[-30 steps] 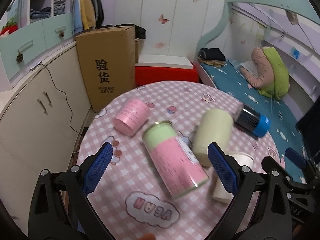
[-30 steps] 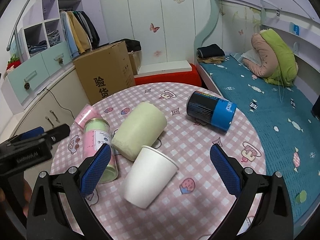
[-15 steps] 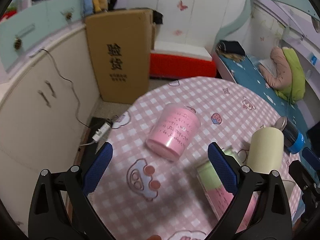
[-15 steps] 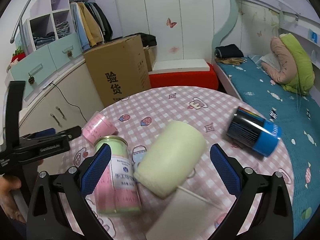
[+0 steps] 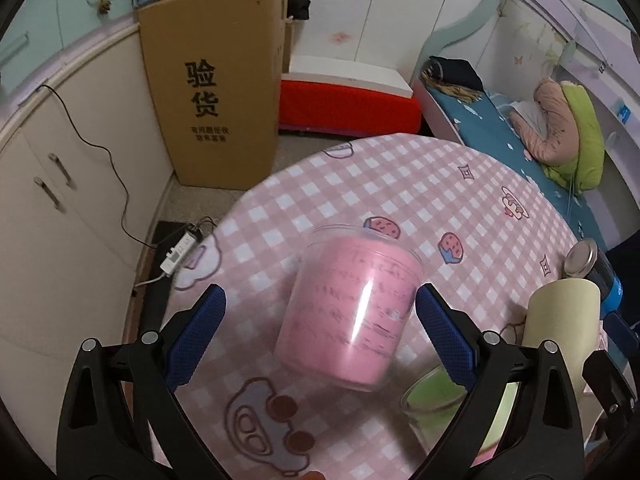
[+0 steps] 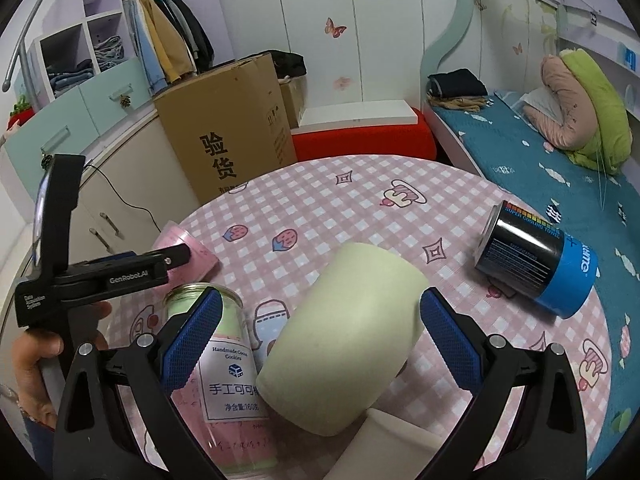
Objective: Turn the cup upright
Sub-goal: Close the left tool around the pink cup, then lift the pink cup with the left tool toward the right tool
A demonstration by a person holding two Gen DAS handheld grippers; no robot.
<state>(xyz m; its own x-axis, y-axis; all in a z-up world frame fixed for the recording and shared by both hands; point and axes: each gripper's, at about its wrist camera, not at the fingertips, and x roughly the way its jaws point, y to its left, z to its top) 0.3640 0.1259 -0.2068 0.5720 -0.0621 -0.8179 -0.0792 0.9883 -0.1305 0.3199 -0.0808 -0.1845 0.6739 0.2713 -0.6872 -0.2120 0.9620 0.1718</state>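
A pink cup [image 5: 352, 308] lies on its side on the round pink checked table [image 5: 400, 184], between the open fingers of my left gripper [image 5: 320, 328]; the right pad is close to its side. The same cup shows partly in the right wrist view [image 6: 188, 246], behind the left gripper body. My right gripper [image 6: 316, 340] is open around a pale green cup [image 6: 348, 336] that lies on its side. A white paper cup [image 6: 384, 448] lies at the bottom edge below it.
A tall green and pink jar [image 6: 228, 380] lies beside the green cup. A black and blue can [image 6: 536, 268] lies at the right. A cardboard box [image 5: 216, 84] and cupboards [image 5: 60, 184] stand beyond the table's left edge. A bed [image 6: 560, 168] is at the right.
My left gripper has swung left and closed in on the pink cup, which now sits between its fingers. My right gripper has moved forward over the pale green cup.
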